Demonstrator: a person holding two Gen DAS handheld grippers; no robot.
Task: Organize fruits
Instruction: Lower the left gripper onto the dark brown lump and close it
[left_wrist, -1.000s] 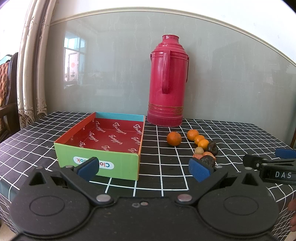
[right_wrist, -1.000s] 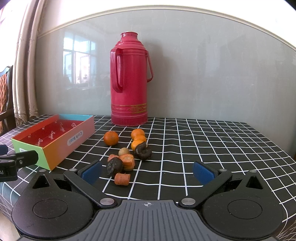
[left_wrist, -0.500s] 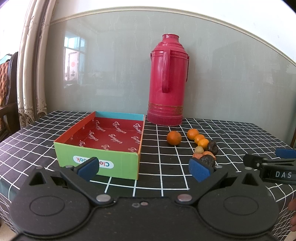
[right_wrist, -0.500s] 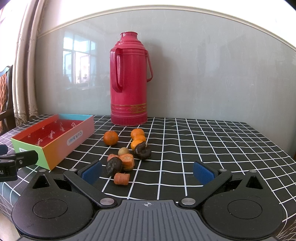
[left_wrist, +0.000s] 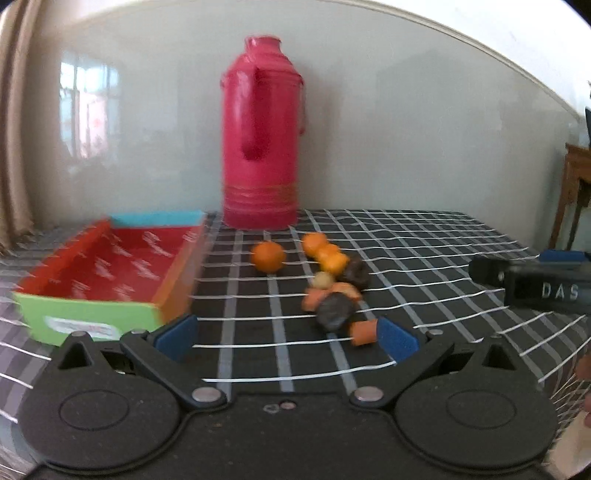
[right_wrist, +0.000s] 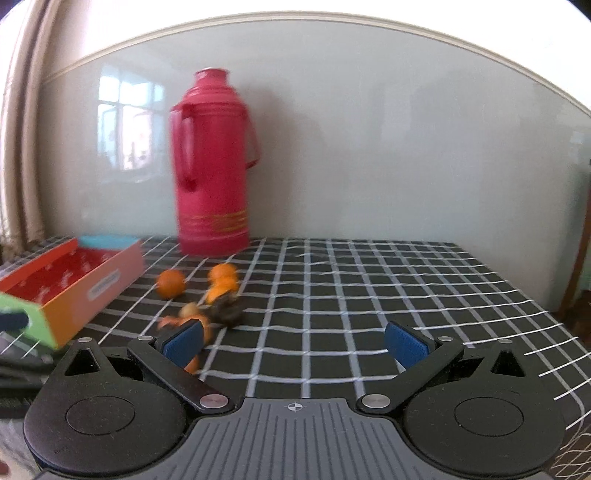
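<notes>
A small heap of fruit lies on the checked tablecloth: a lone orange (left_wrist: 268, 256), more oranges (left_wrist: 325, 251), two dark fruits (left_wrist: 334, 311), and an orange piece (left_wrist: 364, 332) nearest me. The open cardboard box (left_wrist: 107, 266) with a red inside sits to the left, with no fruit in it. My left gripper (left_wrist: 286, 338) is open and empty, just short of the heap, its right pad beside the orange piece. My right gripper (right_wrist: 295, 341) is open and empty, to the right of the fruit (right_wrist: 221, 295); its left pad hides part of the heap. The box (right_wrist: 70, 284) shows at its left.
A tall red thermos (left_wrist: 260, 136) stands behind the fruit by the wall, also in the right wrist view (right_wrist: 212, 162). The right gripper's finger (left_wrist: 532, 284) juts in from the right edge of the left wrist view. A wooden stand (left_wrist: 574, 195) is beyond the table's right edge.
Both grippers have swung right and forward; both views are blurred by the motion. The left gripper has closed in on the fruit heap. The fruit and box have not moved.
</notes>
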